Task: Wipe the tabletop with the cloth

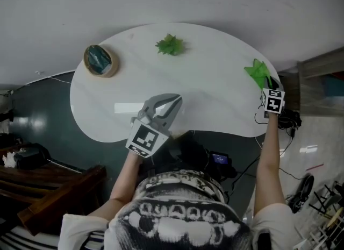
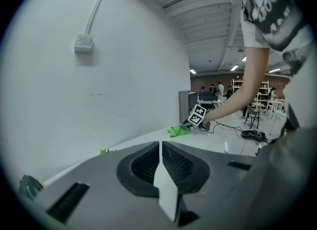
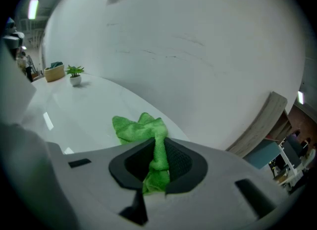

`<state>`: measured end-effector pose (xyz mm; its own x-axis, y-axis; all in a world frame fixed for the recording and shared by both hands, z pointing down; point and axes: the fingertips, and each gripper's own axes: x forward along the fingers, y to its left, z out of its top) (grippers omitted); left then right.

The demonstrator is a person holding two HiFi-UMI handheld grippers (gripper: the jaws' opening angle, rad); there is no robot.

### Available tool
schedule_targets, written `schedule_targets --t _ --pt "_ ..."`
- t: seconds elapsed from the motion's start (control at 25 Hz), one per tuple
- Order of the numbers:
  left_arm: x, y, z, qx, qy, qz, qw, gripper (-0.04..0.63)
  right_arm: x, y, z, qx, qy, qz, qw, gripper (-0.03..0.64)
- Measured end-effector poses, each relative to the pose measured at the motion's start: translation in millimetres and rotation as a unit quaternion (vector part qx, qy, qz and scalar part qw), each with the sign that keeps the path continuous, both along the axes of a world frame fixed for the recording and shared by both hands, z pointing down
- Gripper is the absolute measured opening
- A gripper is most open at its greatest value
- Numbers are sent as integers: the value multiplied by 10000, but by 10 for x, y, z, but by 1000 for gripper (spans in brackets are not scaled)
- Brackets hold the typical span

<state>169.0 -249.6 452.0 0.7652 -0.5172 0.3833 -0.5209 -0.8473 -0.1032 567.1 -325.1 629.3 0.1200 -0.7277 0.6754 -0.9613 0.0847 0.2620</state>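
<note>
Head view: right gripper (image 1: 267, 88) clamps the cloth (image 1: 257, 71) at the right edge of the tabletop (image 1: 209, 90); left gripper (image 1: 173, 101), clenched empty, hovers over its near edge; wiping looks barely begun

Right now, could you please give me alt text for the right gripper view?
The right gripper is shut on a green cloth, whose bunched end lies on the white tabletop; a small potted plant stands far back.

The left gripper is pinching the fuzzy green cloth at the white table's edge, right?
No, the right gripper pinches the fuzzy green cloth at the white table's edge; the right gripper view shows it clamped between the jaws.
</note>
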Motion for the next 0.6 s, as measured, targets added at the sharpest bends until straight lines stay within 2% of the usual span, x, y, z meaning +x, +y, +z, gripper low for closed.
schedule_targets --t 0.12,0.32,0.48,0.6 --pt "-80 12 16 -7 -4 -20 10000 17 -26 51 -59 128 -171 188 9996 52" --pt "-353 80 1 -30 35 -171 9998 17 -385 106 -273 346 -236 31 9991 52" --pt "-747 154 13 21 84 -362 9993 17 -949 118 -517 657 -416 -168 9968 52" --pt "-1133 263 -3 16 118 -500 9987 17 -1593 108 -674 813 -562 -486 9939 52"
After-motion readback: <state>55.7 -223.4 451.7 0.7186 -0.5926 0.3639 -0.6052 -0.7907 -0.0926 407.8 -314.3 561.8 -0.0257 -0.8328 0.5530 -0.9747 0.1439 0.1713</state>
